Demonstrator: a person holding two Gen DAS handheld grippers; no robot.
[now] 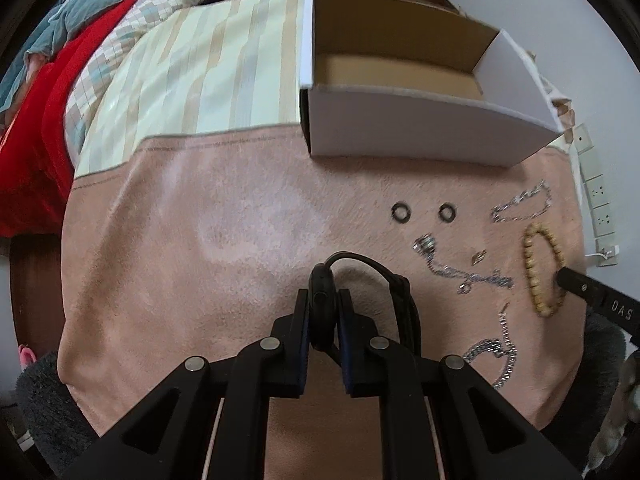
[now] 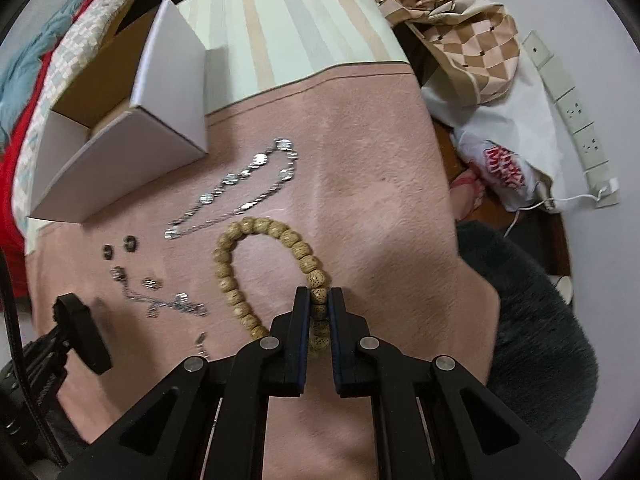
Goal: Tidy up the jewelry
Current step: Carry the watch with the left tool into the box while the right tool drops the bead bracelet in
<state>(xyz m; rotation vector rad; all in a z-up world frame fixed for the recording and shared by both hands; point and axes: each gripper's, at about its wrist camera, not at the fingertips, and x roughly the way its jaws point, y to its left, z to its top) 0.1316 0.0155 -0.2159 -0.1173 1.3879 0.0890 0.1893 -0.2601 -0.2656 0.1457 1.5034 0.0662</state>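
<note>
My left gripper [image 1: 324, 300] is clamped on a black watch [image 1: 322, 284], held over open pink cloth [image 1: 180, 240] left of the other pieces. My right gripper [image 2: 319, 300] pinches the bead bracelet [image 2: 228, 272] — it lies just before the silver chain [image 2: 240, 184], near the white box [image 2: 120, 152] corner.

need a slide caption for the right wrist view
Right gripper shut on a tan wooden bead bracelet on pink cloth, silver chain bracelet and white cardboard box beyond.
</note>
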